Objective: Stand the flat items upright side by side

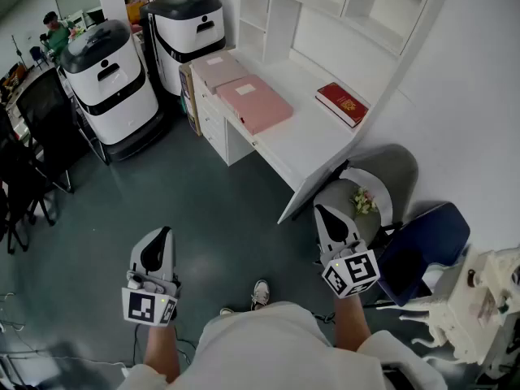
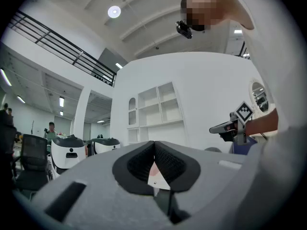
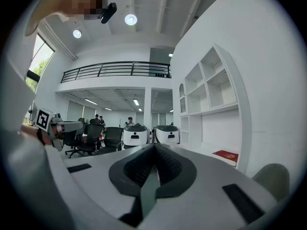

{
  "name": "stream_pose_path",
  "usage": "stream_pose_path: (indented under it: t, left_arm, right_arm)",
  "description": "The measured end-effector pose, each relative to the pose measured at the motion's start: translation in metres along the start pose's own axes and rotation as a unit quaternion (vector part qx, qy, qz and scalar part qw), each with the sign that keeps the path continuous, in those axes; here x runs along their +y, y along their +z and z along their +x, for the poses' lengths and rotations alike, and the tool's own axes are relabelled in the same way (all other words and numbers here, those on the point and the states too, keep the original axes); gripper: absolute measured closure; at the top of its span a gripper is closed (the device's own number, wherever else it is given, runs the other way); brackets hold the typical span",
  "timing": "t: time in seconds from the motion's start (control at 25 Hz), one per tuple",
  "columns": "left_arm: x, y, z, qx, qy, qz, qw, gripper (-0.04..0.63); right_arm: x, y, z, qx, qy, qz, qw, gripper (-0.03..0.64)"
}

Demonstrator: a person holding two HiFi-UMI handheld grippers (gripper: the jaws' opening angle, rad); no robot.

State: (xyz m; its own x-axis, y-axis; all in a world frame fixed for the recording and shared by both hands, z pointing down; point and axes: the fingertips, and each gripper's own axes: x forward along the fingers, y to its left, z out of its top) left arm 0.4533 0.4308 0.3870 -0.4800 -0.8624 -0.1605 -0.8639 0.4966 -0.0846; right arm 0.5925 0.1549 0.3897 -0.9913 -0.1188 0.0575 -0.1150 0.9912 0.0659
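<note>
The flat items are all lying on their faces on the white desk in the upper middle of the head view. A pink folder is resting near the desk's front edge. A paler pink folder is sitting just beyond it toward the upper left, and a red book is lying apart at the right, close to the wall. None of them is standing yet, so I am judging that the task has not begun and that I am at the approach step.

I am holding both tools low and well away from the desk, over the grey floor. My left gripper is hovering at the lower left of the head view with its jaws pressed together on nothing. My right gripper is sitting at the lower middle right, just in front of a grey chair, and its jaws are likewise closed and empty. In its own view the book is showing as a red sliver at the right.

Next I am expecting to step up to the desk and spread one pair of jaws. I would then take a folder by its free edge and tip it upright, using the other gripper to steady it so it does not slide or fall flat.
</note>
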Motion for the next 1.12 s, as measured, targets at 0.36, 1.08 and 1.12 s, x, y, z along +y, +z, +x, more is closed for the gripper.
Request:
stream_pose_path:
  t: [0.36,1.08,1.12]
  left_arm:
    - [-0.015,0.0,0.039,-0.001,-0.012,0.008,0.9999,0.58]
    - [-0.001,-0.028,0.09,0.088,0.058,0.107,0.9887,0.17]
    - [-0.002,-0.03,0.092,0.097,0.062,0.115,0.9866,0.161]
  right_arm:
    - [-0.031,-0.009,0.004,-0.003,0.003,0.018,1.0,0.615]
    - [-0.086,-0.026,0.048,-0.034,0.062,0.088,0.994,0.614]
    - [-0.089,-0.028,0.052,-0.033,0.067,0.091,0.993,0.614]
